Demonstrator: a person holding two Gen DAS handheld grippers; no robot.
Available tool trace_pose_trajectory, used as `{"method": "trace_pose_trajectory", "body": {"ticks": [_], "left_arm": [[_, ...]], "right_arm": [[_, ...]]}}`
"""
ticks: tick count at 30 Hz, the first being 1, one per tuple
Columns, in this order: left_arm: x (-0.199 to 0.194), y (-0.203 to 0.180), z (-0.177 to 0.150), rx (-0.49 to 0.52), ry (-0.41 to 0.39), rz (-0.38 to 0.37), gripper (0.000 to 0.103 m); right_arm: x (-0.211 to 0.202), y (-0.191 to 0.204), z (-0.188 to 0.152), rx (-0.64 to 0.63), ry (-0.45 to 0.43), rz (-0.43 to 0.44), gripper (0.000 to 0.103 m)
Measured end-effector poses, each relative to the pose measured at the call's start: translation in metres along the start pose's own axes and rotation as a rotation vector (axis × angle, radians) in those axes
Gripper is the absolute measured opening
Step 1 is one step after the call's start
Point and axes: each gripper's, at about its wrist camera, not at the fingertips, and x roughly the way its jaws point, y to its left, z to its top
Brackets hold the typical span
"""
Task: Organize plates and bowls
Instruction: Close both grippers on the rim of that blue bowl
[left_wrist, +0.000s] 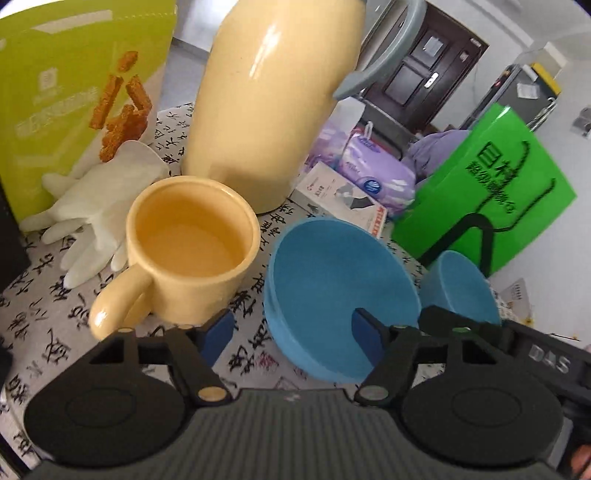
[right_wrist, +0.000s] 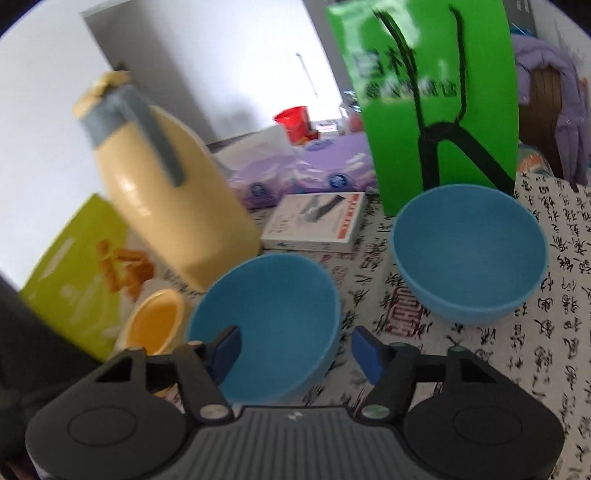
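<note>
Two blue bowls on the patterned tablecloth (right_wrist: 480, 369): near bowl (right_wrist: 269, 332) beside the yellow mug (right_wrist: 155, 325), far bowl (right_wrist: 469, 254) before the green bag (right_wrist: 436, 110). Left gripper (left_wrist: 291, 336) and right gripper (right_wrist: 295, 349): jaws apart, empty.

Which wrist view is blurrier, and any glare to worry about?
Right wrist view: motion blur smears the green bag and the yellow jug; the blue bowls stay readable. Left wrist view: sharper, with bright window glare streaked down the yellow jug. Both show fisheye bending at the edges.
</note>
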Motion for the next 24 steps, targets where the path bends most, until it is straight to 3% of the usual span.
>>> {"method": "trace_pose_trajectory", "body": {"ticks": [4,5,7,9,12,24], "left_arm": [[0.018,-0.002,0.002,0.013,-0.005,0.047,0.064],[0.022,-0.003,0.002,0.020,-0.003,0.049,0.058],[0.029,-0.003,0.001,0.032,0.001,0.062,0.049],[0.035,-0.003,-0.001,0.026,0.010,0.062,0.027],[0.037,-0.001,-0.005,0.014,0.004,0.079,0.021],[0.002,-0.003,-0.016,0.015,-0.001,0.088,0.015]], "right_arm": [[0.029,-0.007,0.008,0.015,0.019,-0.023,0.056],[0.035,-0.007,0.008,0.015,0.022,-0.028,0.054],[0.044,-0.008,0.007,0.006,0.036,-0.035,0.036],[0.052,-0.008,0.007,-0.002,0.059,-0.039,0.025],[0.054,-0.007,0.004,-0.023,0.054,-0.068,0.013],[0.016,0.006,-0.010,-0.040,0.012,-0.081,0.011]]}}
